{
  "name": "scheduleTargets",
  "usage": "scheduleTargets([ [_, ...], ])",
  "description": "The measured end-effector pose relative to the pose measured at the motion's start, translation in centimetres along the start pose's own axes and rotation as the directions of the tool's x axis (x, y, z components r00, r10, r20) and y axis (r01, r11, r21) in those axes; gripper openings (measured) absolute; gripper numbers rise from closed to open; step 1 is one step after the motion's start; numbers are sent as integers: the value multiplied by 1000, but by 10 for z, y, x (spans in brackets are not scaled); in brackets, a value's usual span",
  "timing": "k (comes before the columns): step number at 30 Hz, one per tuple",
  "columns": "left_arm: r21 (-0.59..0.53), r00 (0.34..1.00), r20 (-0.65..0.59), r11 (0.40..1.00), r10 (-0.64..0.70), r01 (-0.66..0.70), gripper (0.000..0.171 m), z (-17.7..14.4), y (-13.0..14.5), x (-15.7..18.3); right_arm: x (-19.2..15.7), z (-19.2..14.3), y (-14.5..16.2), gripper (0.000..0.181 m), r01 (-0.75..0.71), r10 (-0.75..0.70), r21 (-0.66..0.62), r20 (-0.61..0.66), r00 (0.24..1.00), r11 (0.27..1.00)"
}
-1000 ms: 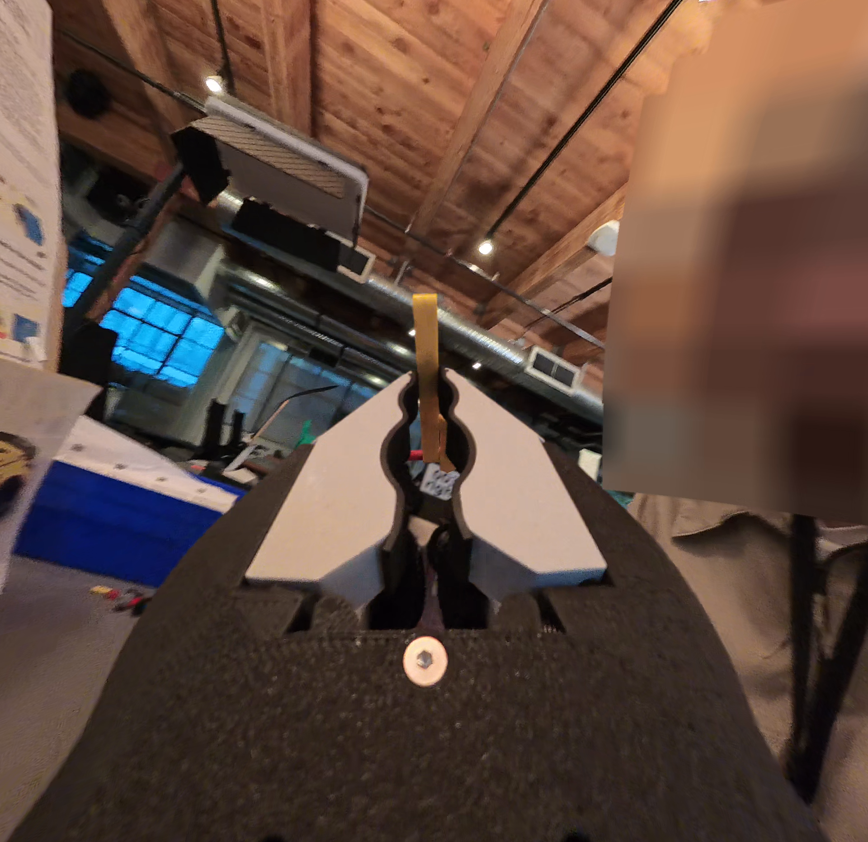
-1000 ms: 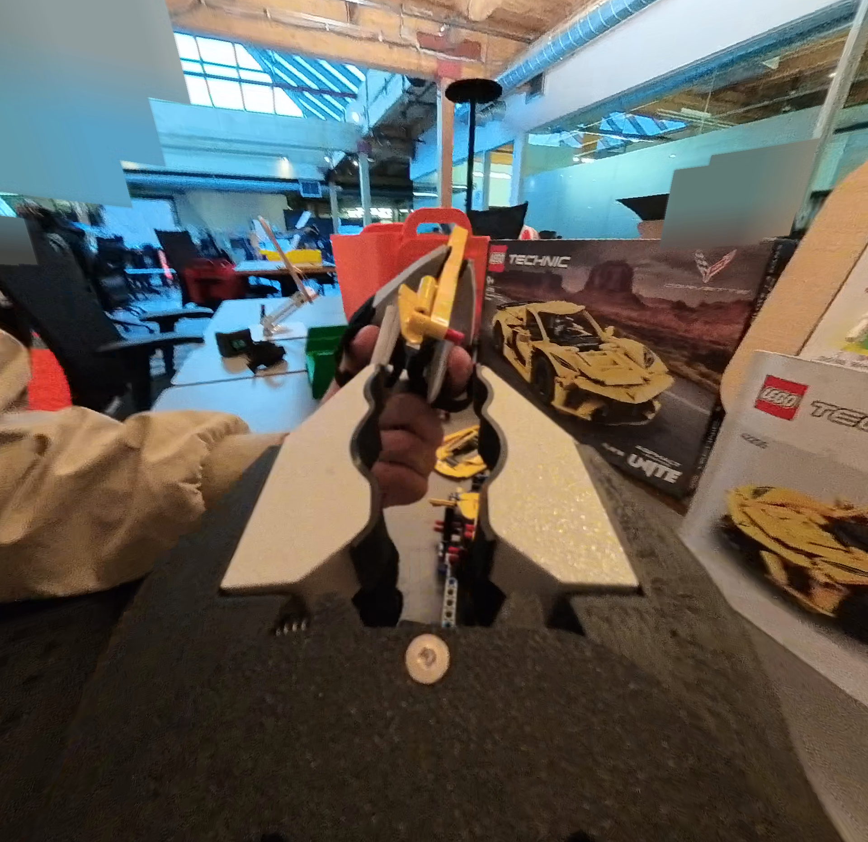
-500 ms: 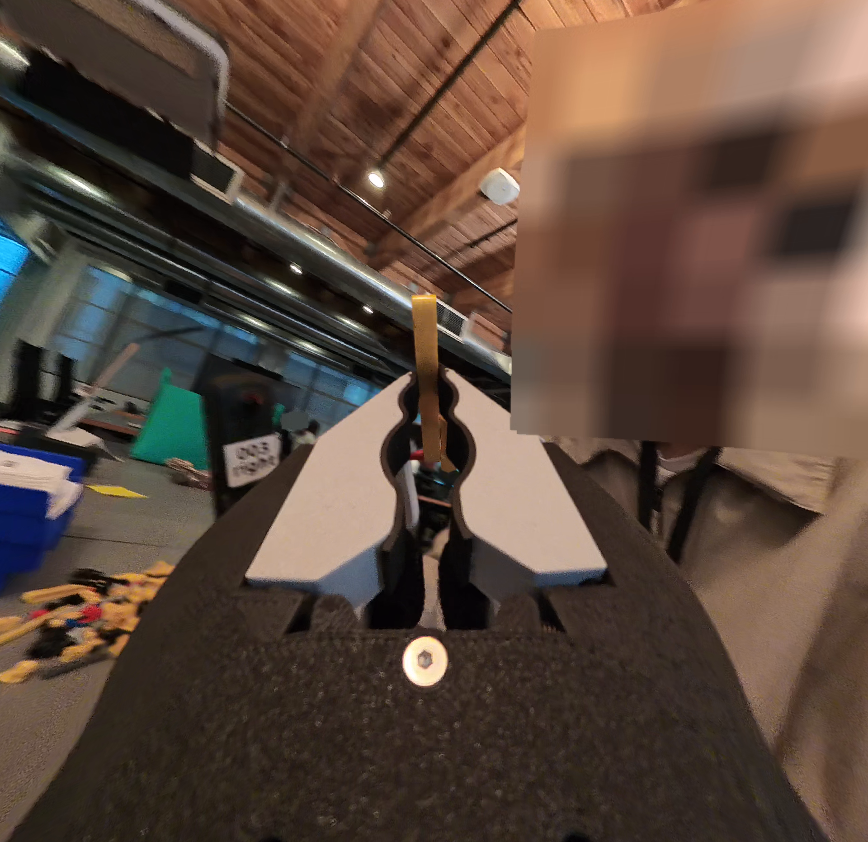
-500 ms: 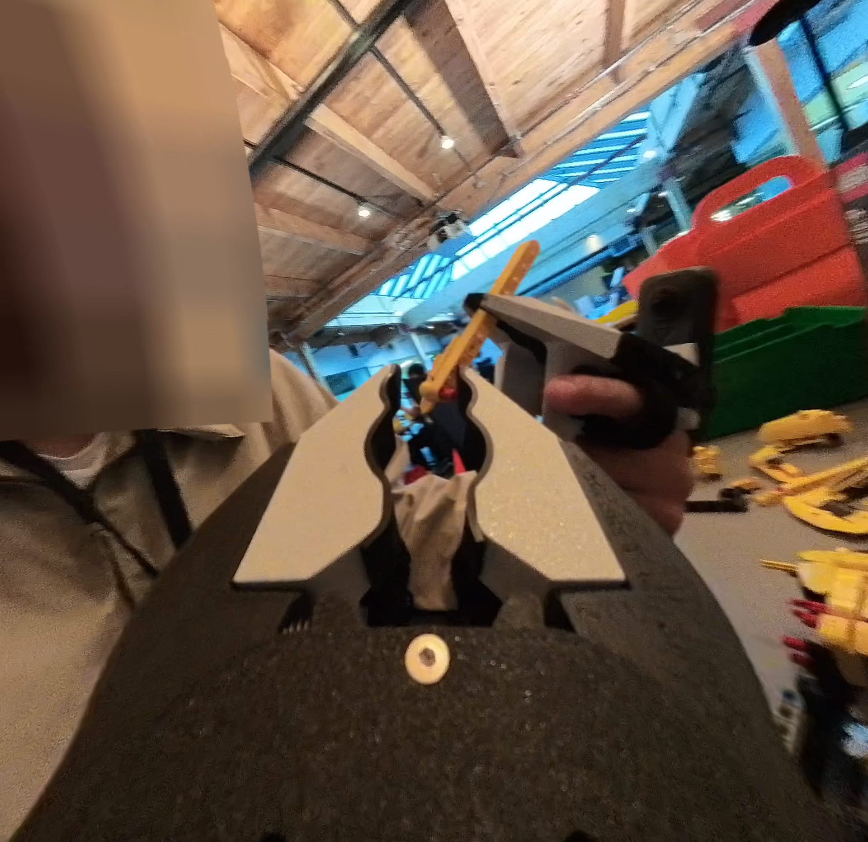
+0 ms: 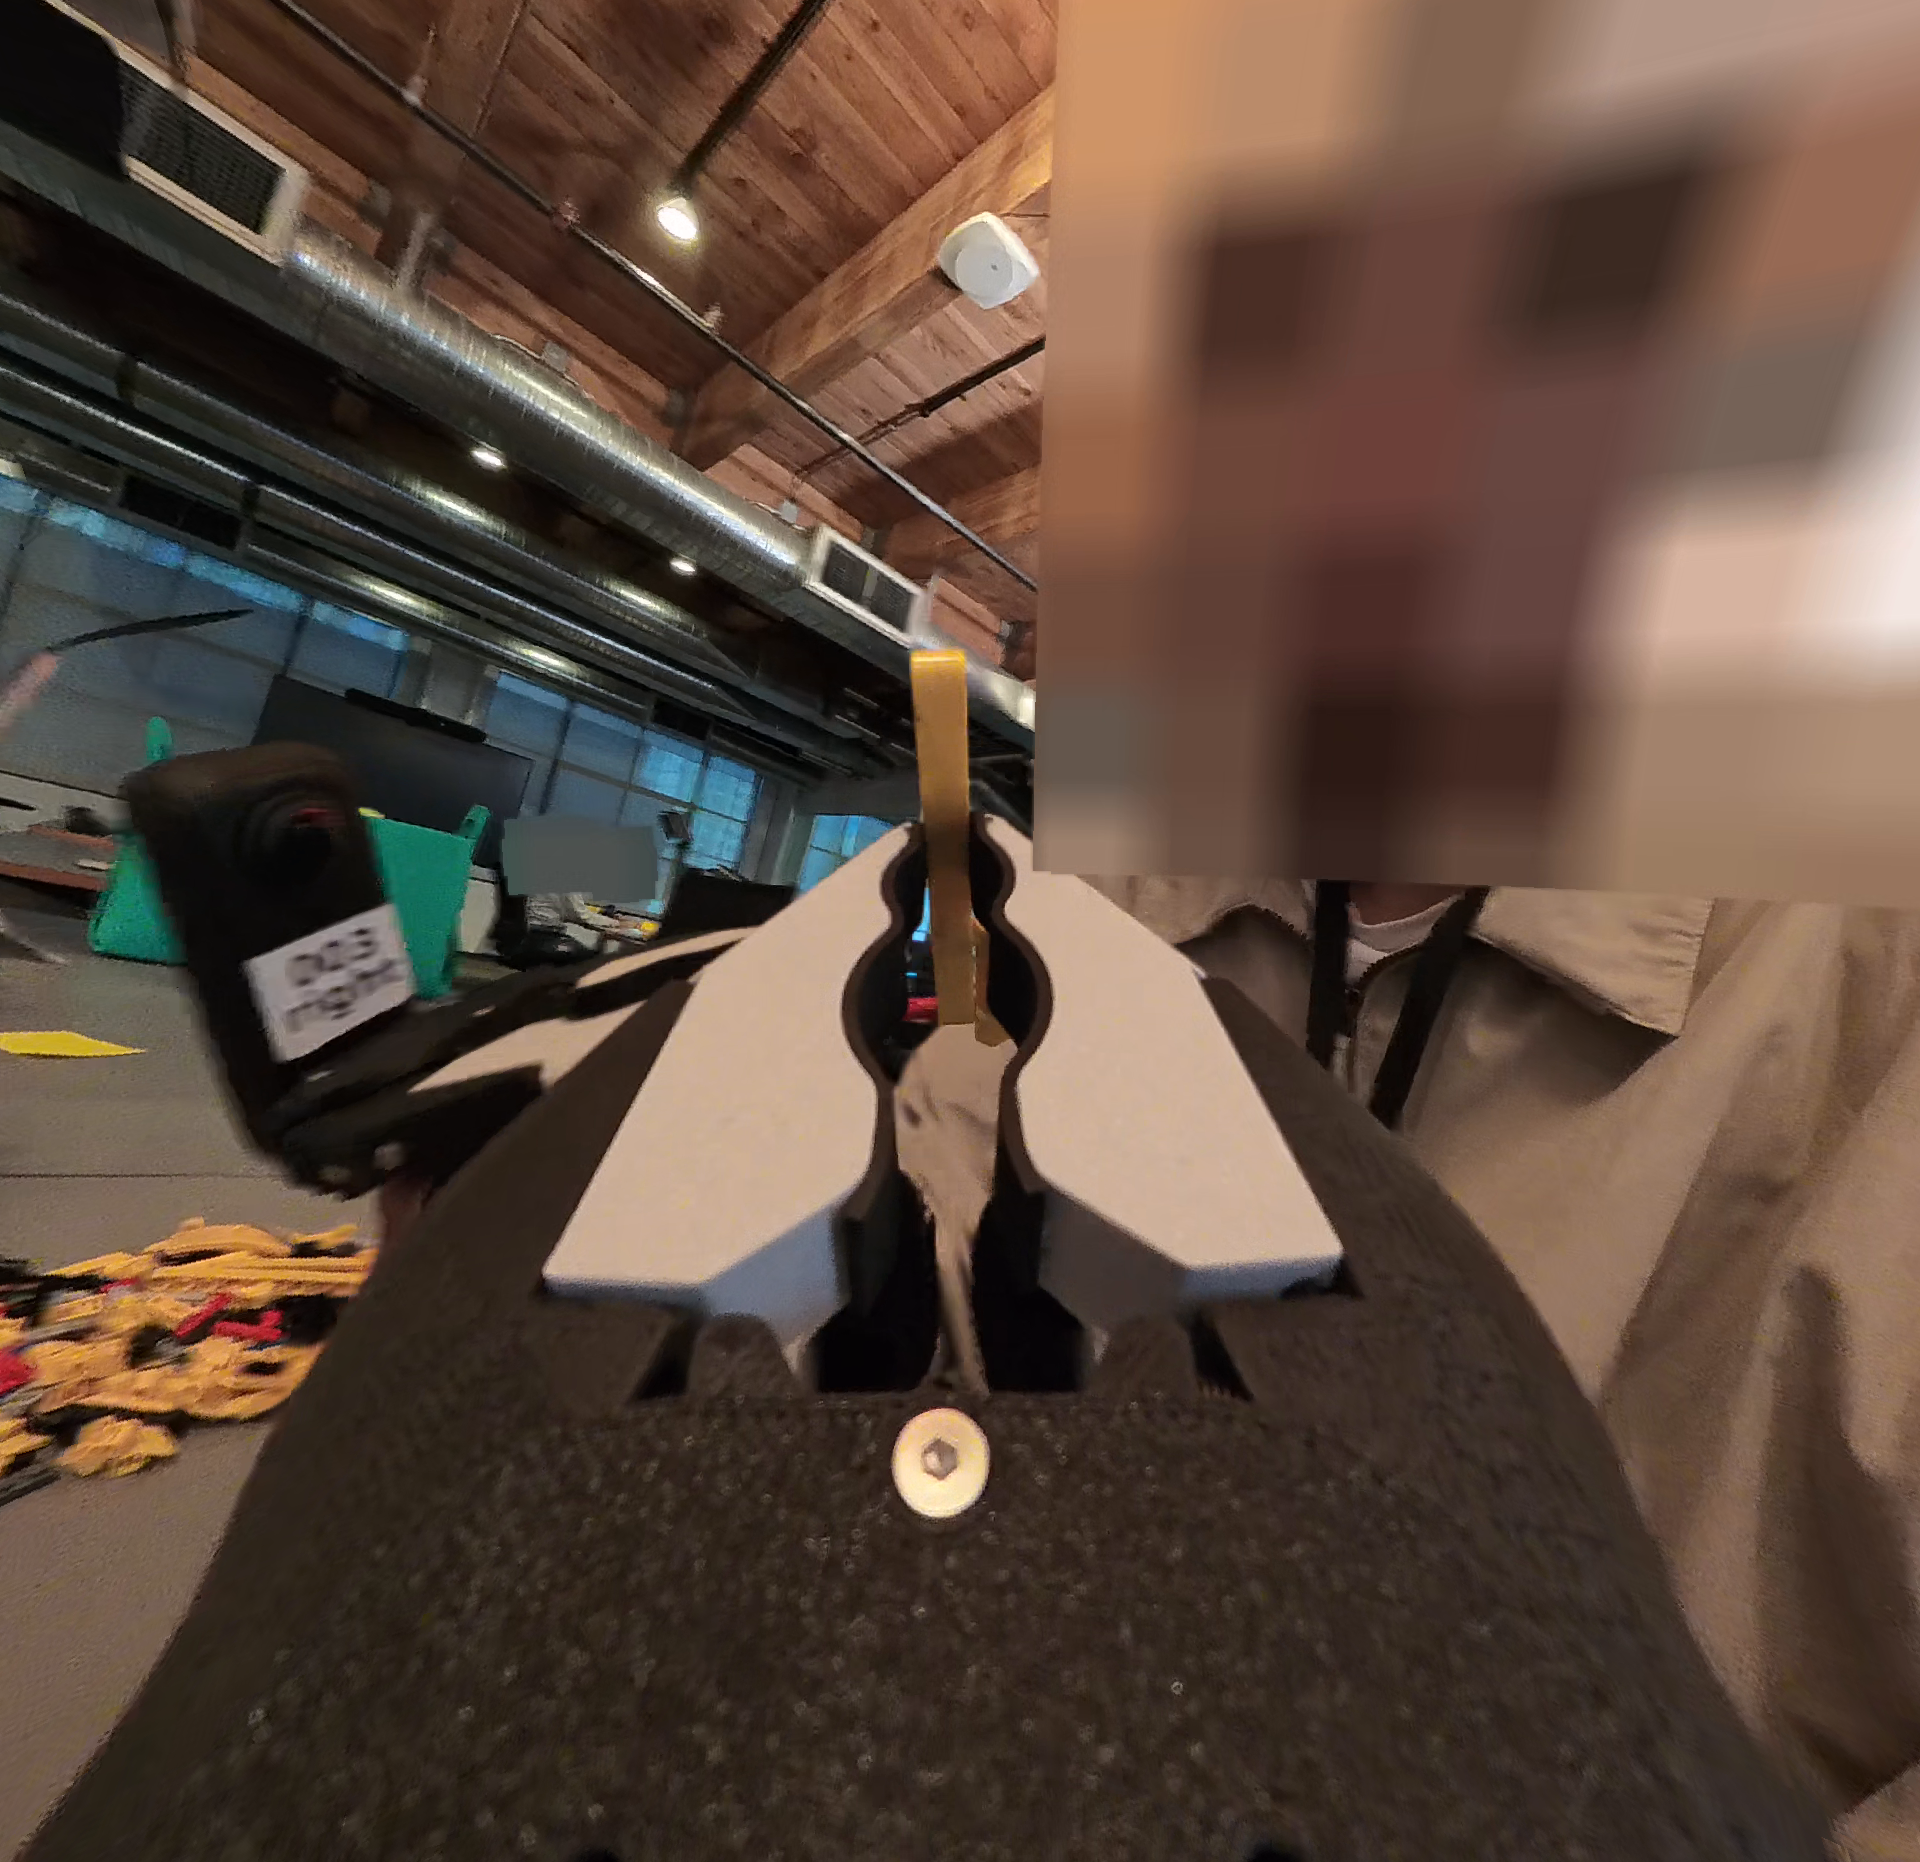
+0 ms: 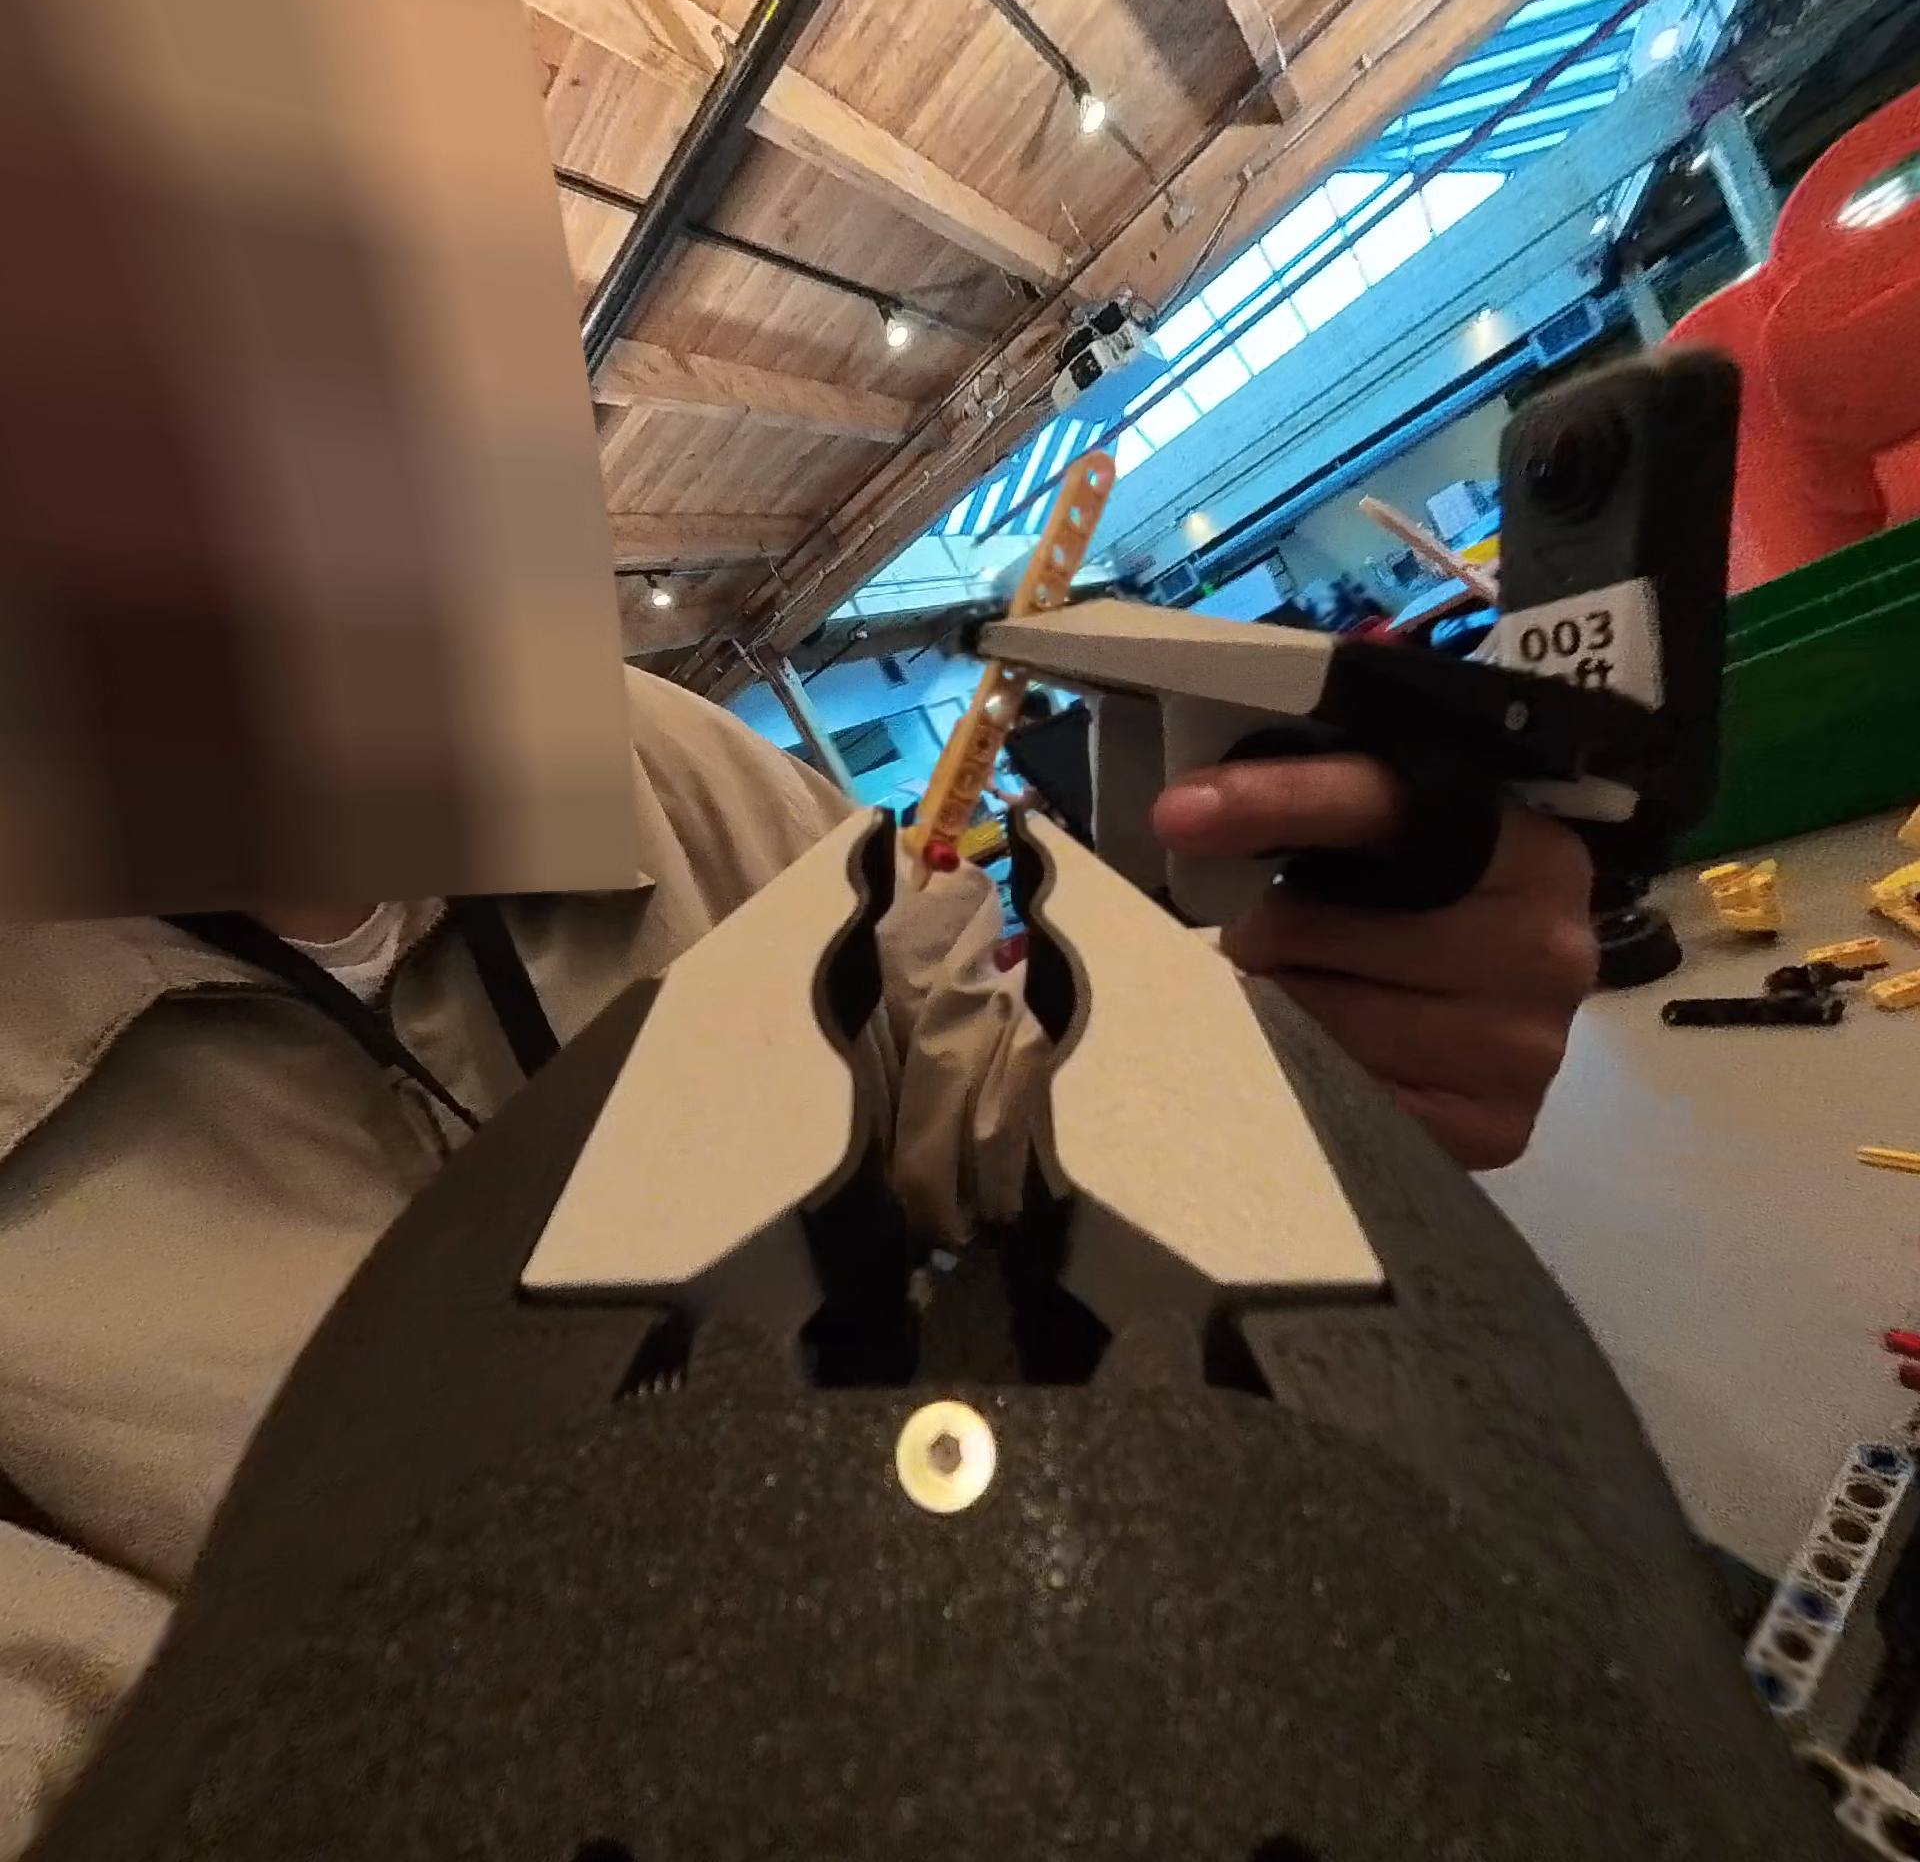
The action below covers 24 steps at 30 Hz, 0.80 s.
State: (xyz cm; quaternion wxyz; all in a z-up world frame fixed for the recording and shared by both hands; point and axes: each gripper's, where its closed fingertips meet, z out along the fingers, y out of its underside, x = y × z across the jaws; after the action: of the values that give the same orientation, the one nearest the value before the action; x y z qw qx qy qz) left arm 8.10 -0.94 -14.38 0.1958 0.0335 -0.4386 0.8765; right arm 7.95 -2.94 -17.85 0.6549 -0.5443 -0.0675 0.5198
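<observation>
Left gripper point(image 5: 948, 841) tipped up high, fingers pinched tight together. Right gripper point(image 6: 948, 838) tipped up too, fingers a little apart. Hand point(image 6: 1392, 939) wrapped round the left gripper's handle.

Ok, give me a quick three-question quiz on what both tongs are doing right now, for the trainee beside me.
1. True or false: the left tongs are shut on the long yellow perforated plastic beam.
2. The right tongs are: A) shut on a green bin, B) open, gripping nothing, C) out of view.
3. Fill in: the loose yellow plastic pieces lie on the grey ____.

Key: 1 true; 2 B; 3 tabletop.
</observation>
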Motion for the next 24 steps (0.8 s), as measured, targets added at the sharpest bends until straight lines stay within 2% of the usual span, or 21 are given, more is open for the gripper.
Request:
scheduleTargets([
  [1,18,998,50,999,40,-41,6,-2,-4,-6,2,0,-6,26,74,-73,19,-49,996,997],
  [2,52,988,124,993,97,-104,6,-5,-12,-14,9,-2,-13,33,180,-173,32,-151,973,983],
  [3,82,964,211,980,159,-180,6,-11,-21,-22,16,-5,-19,40,294,-279,22,-263,924,955],
  [4,86,938,275,967,210,-241,6,-15,-27,-27,21,-10,-25,40,373,-349,0,-354,868,928],
  [6,60,903,343,953,259,-296,6,-21,-31,-32,32,-17,-30,35,420,-394,-53,-468,791,906],
  [8,71,882,381,943,276,-326,6,-26,-37,-35,34,-18,-34,35,431,-392,-43,-501,771,902],
  [10,99,899,362,948,248,-301,6,-28,-38,-34,38,-20,-33,35,428,-389,-49,-520,761,902],
  [17,104,907,356,955,224,-277,6,-30,-34,-38,45,-19,-27,27,354,-314,-7,-481,819,935],
  [24,103,910,355,959,214,-265,6,-31,-34,-39,45,-19,-28,20,356,-308,15,-468,828,934],
])
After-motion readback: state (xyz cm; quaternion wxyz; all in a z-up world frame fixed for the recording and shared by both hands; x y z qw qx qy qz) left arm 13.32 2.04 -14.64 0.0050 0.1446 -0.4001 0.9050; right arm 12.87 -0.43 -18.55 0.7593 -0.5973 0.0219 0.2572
